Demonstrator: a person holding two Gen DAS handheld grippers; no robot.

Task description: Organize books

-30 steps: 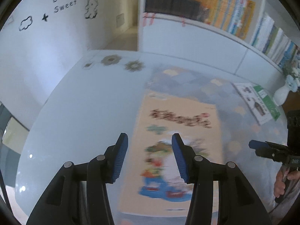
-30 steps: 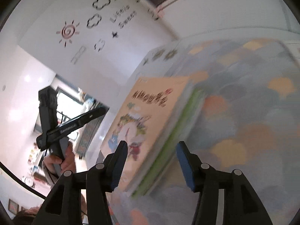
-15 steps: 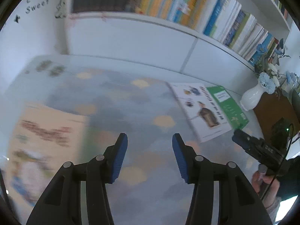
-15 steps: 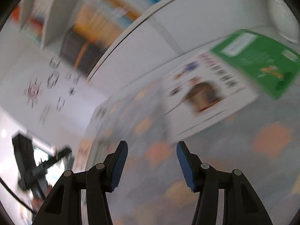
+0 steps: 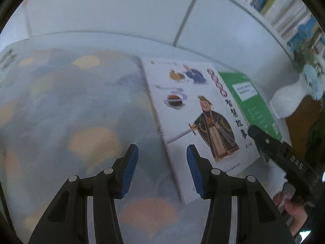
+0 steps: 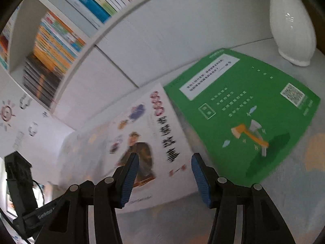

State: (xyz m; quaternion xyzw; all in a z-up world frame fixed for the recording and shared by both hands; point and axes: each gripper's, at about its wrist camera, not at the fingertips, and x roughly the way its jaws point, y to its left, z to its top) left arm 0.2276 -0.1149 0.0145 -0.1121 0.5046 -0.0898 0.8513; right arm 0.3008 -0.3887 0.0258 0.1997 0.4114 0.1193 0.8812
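Hovering spread and empty, left gripper (image 5: 160,170) and right gripper (image 6: 165,175), over white book (image 5: 201,120) overlapping green book (image 6: 243,109) at two o'clock

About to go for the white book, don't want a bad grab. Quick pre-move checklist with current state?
1. Left claw empty, pads apart: ok.
2. Right claw empty, pads apart: ok.
3. White book lies flat on the tablecloth, cover up, nothing on top of it: ok.
4. White book free of the green book: not ok, it overlaps the green book's edge.
5. Either claw already around a book edge: not ok, both hang above the cover or cloth, not at an edge.
6. White vase clear of the lift path: cannot tell, it stands close behind the green book.
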